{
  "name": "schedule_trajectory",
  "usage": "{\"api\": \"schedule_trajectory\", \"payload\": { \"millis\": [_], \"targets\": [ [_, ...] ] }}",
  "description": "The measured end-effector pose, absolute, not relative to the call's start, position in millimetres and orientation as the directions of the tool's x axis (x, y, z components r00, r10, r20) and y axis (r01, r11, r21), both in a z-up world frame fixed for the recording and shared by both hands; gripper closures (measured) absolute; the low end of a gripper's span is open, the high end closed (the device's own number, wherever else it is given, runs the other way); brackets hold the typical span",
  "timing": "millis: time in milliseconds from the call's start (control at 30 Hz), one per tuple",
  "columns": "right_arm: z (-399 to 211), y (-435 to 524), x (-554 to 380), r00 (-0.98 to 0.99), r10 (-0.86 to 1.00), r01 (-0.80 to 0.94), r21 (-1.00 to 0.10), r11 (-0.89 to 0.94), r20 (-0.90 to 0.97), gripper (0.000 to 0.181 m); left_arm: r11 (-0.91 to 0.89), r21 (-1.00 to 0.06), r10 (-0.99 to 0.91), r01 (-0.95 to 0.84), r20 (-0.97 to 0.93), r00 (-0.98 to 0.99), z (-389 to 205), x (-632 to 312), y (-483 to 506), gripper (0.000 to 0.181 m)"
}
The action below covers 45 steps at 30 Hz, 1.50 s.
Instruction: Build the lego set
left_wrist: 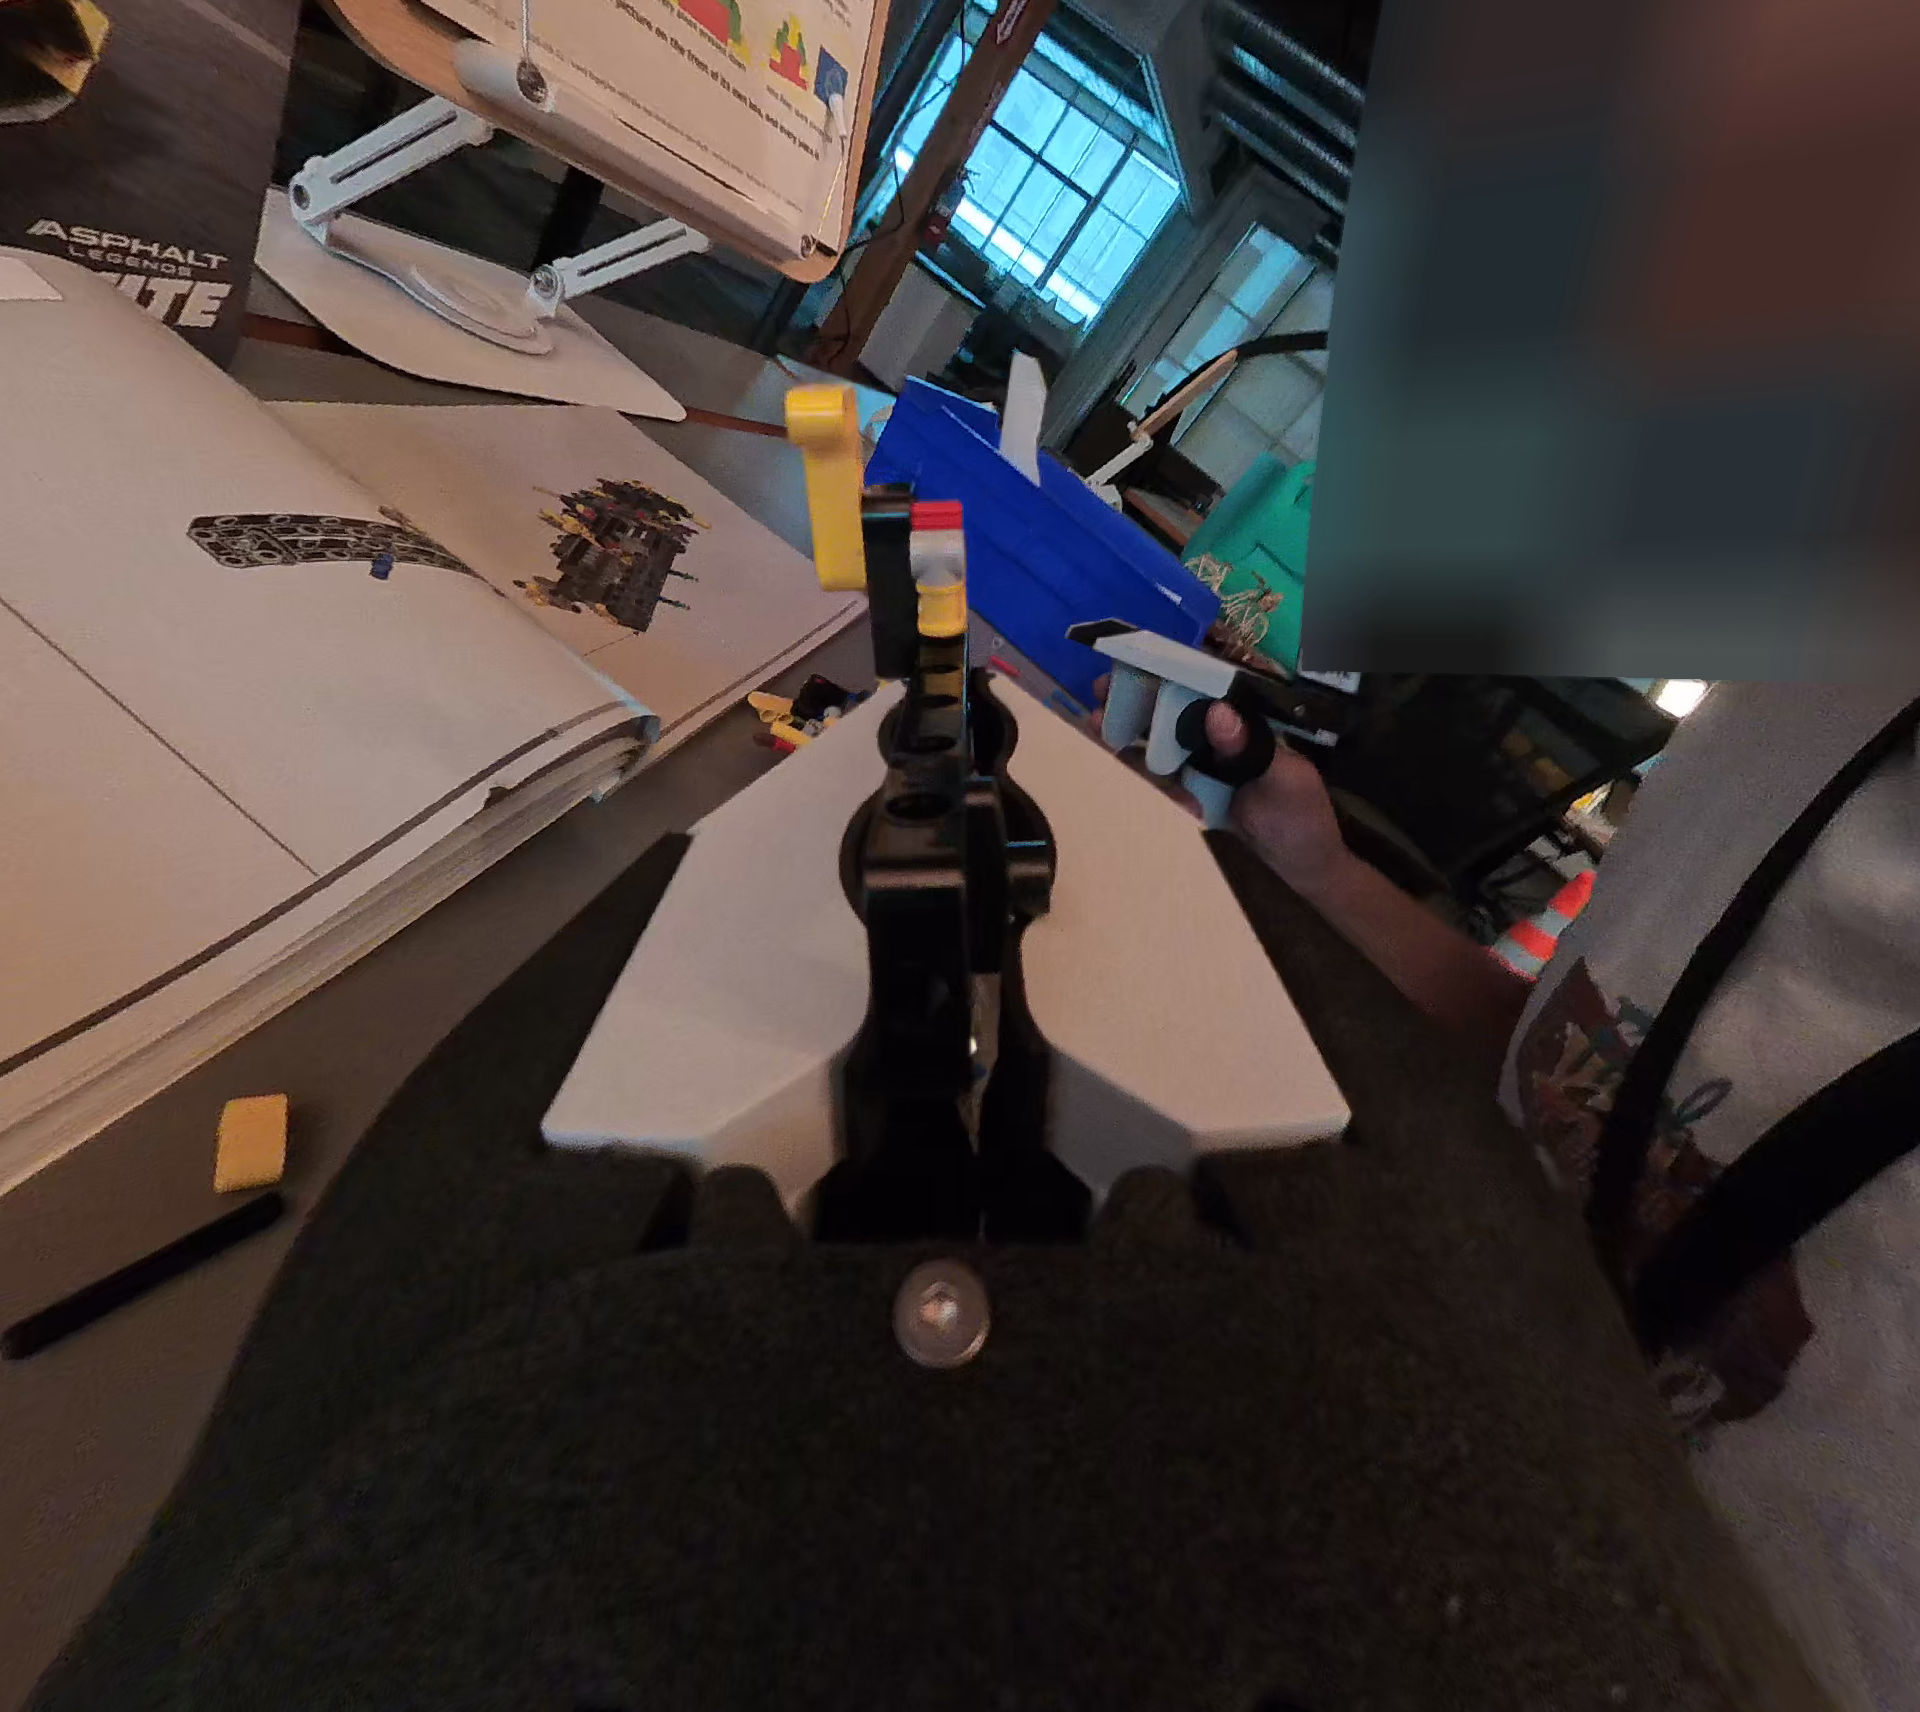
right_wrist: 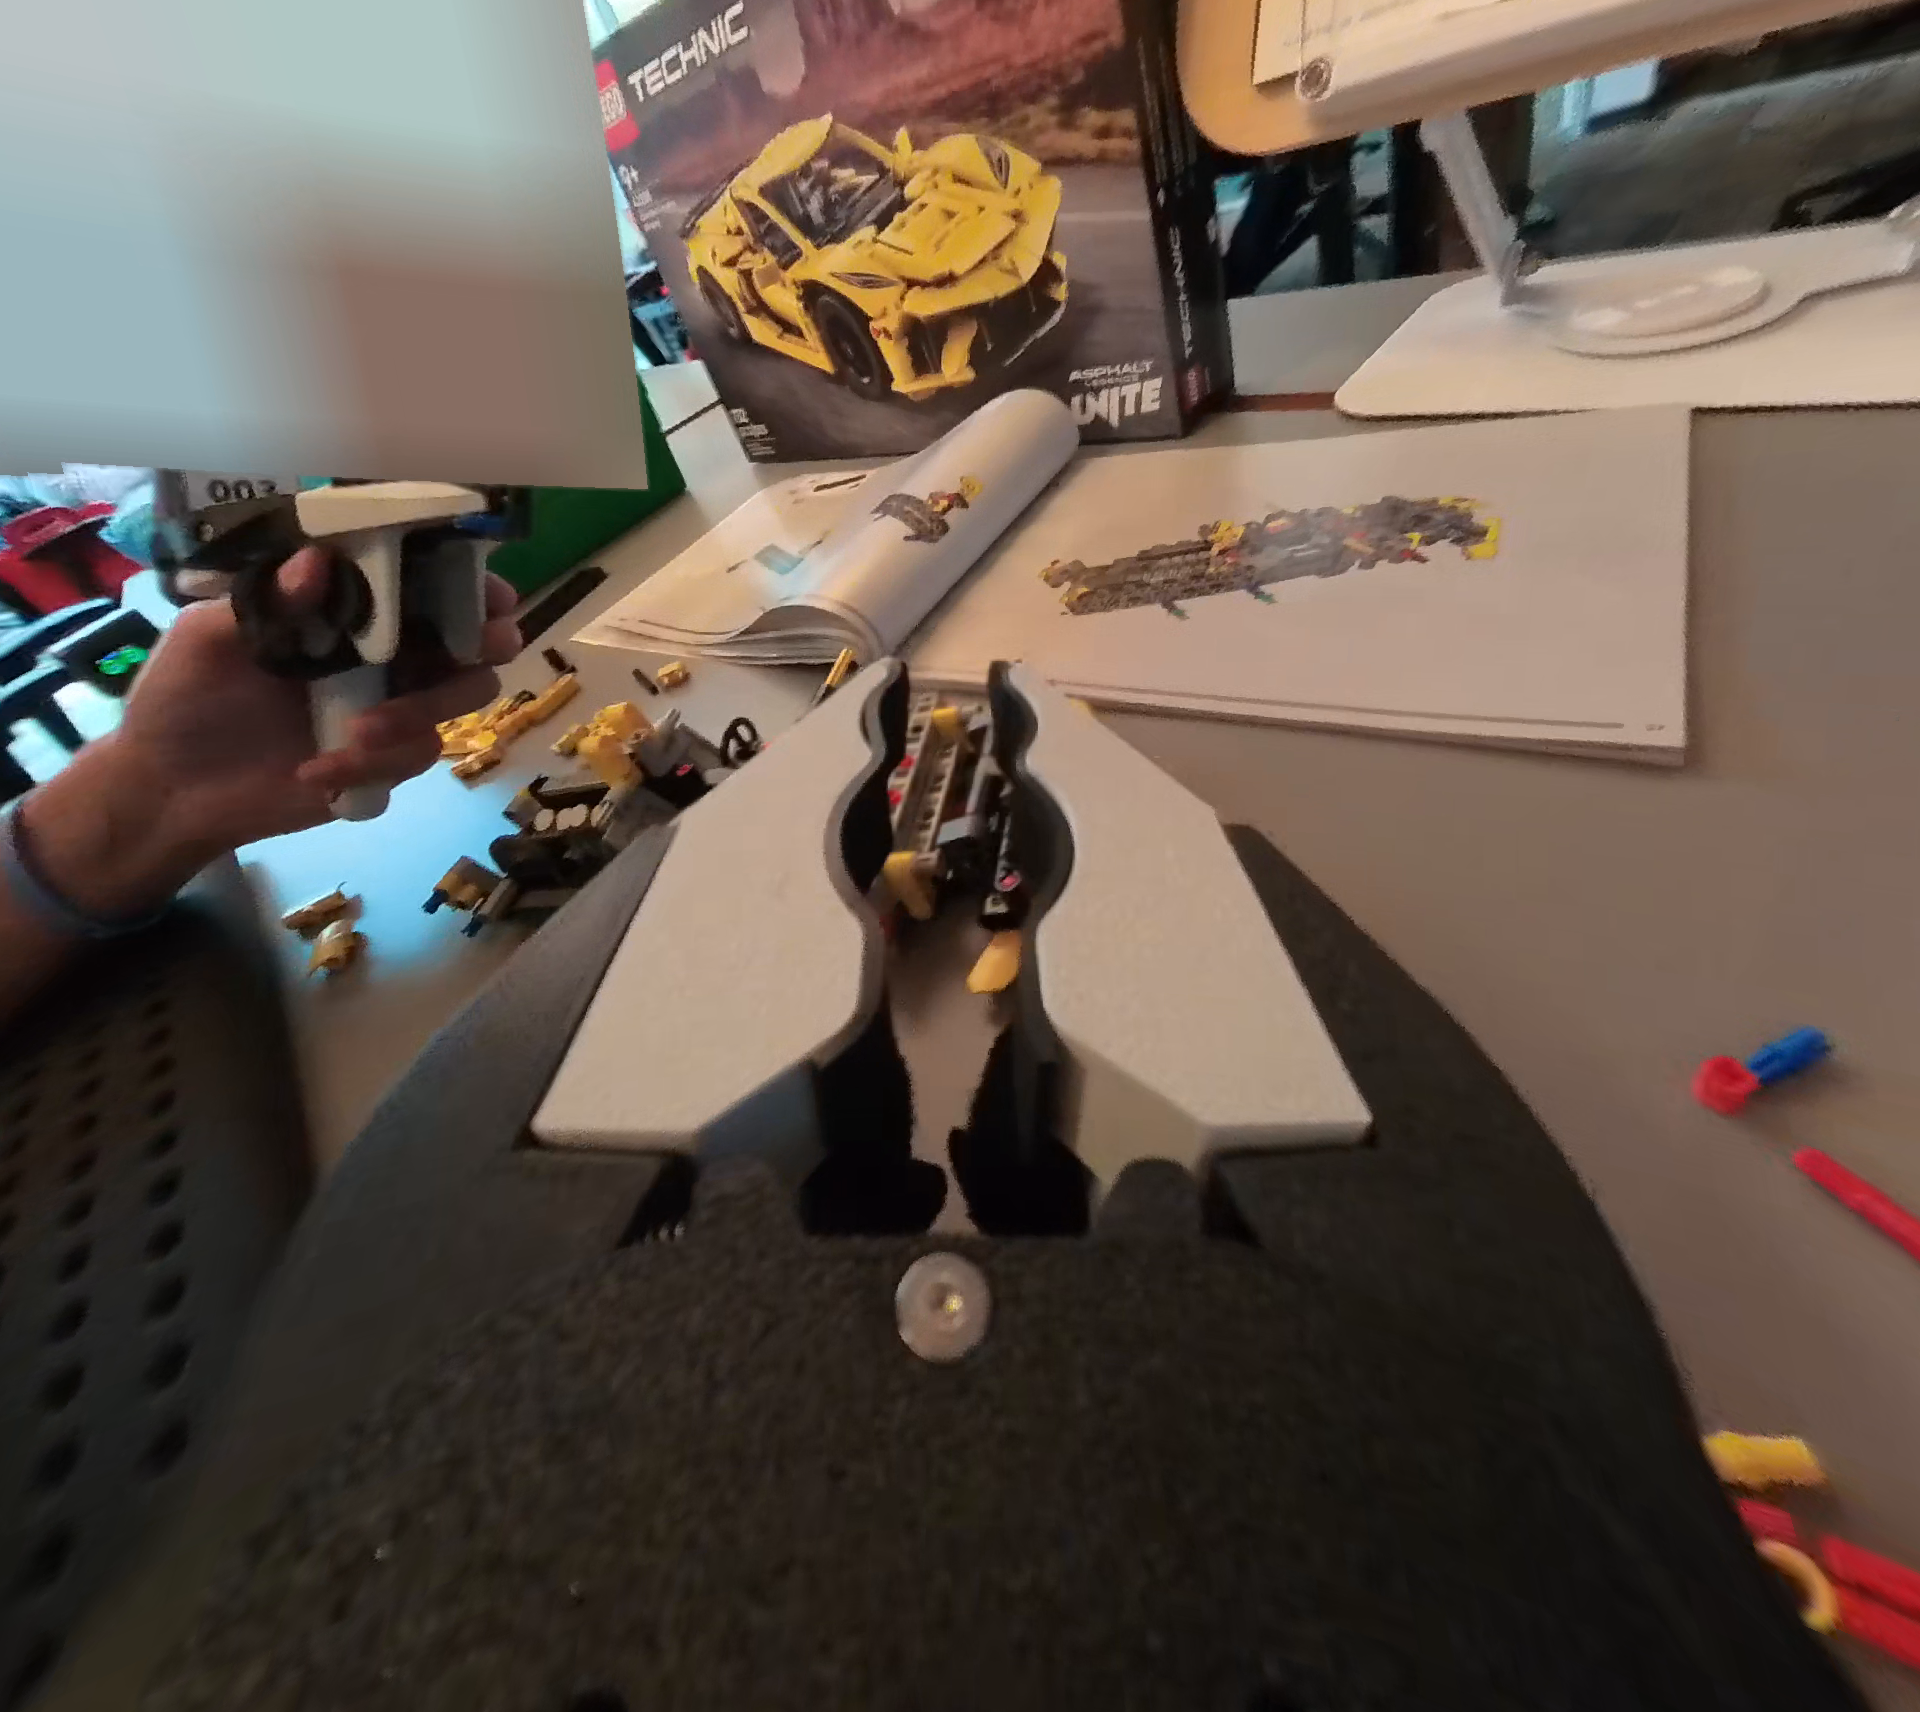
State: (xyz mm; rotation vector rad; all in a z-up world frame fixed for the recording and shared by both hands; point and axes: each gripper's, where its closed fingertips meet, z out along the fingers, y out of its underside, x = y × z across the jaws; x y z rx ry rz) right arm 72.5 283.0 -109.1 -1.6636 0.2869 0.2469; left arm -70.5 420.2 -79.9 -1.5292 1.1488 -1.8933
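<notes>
Left wrist view: left tongs point(left_wrist: 940, 706) closed tight on one black beam assembly point(left_wrist: 925, 789), held upright at frame centre, above the bench point(left_wrist: 727, 457). Counted on its top end: one yellow L-piece point(left_wrist: 831, 488), one small red-white-yellow stack point(left_wrist: 938, 566). Behind it, one blue bin point(left_wrist: 1039, 540). Lower left of the frame: one loose yellow tile point(left_wrist: 250, 1141) and one black rod point(left_wrist: 145, 1273) lying on the bench beside the open instruction book point(left_wrist: 312, 644). Upper left: one wooden clipboard stand point(left_wrist: 644, 0) with a printed sheet. Right of centre, the person's hand point(left_wrist: 1262, 789) wraps the handle of the right tongs, one finger through a black ring, forearm running down to the right.

Right wrist view: right tongs point(right_wrist: 945, 686) slightly parted, nothing held; a grey-and-yellow built section point(right_wrist: 940, 789) lies on the bench seen through the gap, whether the fingers touch it I cannot tell. Left of it, a scatter of yellow and black parts point(right_wrist: 561, 779), too many and too blurred to count. One set box point(right_wrist: 914, 208) with a yellow car pictured stands at upper centre. Far right of the frame: one red-and-blue pin point(right_wrist: 1756, 1068), one red axle point(right_wrist: 1860, 1200), a small red-and-yellow heap point(right_wrist: 1797, 1537) at the lower edge. Left edge: the other hand point(right_wrist: 239, 727) grips the left tongs' handle, wrist bent, raised off the bench.
</notes>
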Motion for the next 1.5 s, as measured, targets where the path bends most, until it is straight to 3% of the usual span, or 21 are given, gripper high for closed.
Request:
{"api": "schedule_trajectory", "payload": {
  "millis": [167, 400, 533, 733, 1100, 1300, 1500],
  "targets": [
    [-125.4, 290.8, 53.8, 0.936, 0.025, -0.338, -0.916, -0.216, -0.351, 0.162, -0.491, -0.853, -0.807, -0.179, 0.522, -0.276, -87.6, -72.1, 414.4, 0.172],
    [-124.2, 297.3, -3.3, 0.954, 0.232, -0.123, -0.952, -0.279, -0.191, 0.161, -0.417, -0.884, -0.800, -0.210, 0.467, -0.376, -84.0, -74.9, 381.7, 0.171],
    [-101.7, 297.3, -66.7, 0.764, 0.502, -0.262, -0.906, -0.332, -0.405, 0.153, -0.373, -0.890, -0.676, -0.262, 0.454, -0.580, -73.9, -87.4, 331.4, 0.171],
    [-64.0, 294.9, -98.0, 0.612, 0.639, -0.381, -0.882, -0.279, -0.466, 0.160, -0.305, -0.921, -0.651, -0.241, 0.386, -0.653, -68.1, -94.9, 298.6, 0.171],
    [-66.5, 291.5, -93.7, 0.603, 0.626, -0.426, -0.863, -0.271, -0.494, 0.157, -0.358, -0.902, -0.585, -0.241, 0.418, -0.696, -58.7, -100.7, 287.8, 0.171],
    [-68.2, 290.0, -97.9, 0.615, 0.635, -0.395, -0.879, -0.266, -0.468, 0.174, -0.304, -0.918, -0.616, -0.255, 0.393, -0.683, -68.1, -96.9, 280.6, 0.170],
    [-63.5, 288.0, -76.7, 0.553, 0.608, -0.516, -0.807, -0.285, -0.569, 0.174, -0.401, -0.883, -0.595, -0.244, 0.454, -0.663, -59.4, -95.8, 298.1, 0.167]
  ]
}}
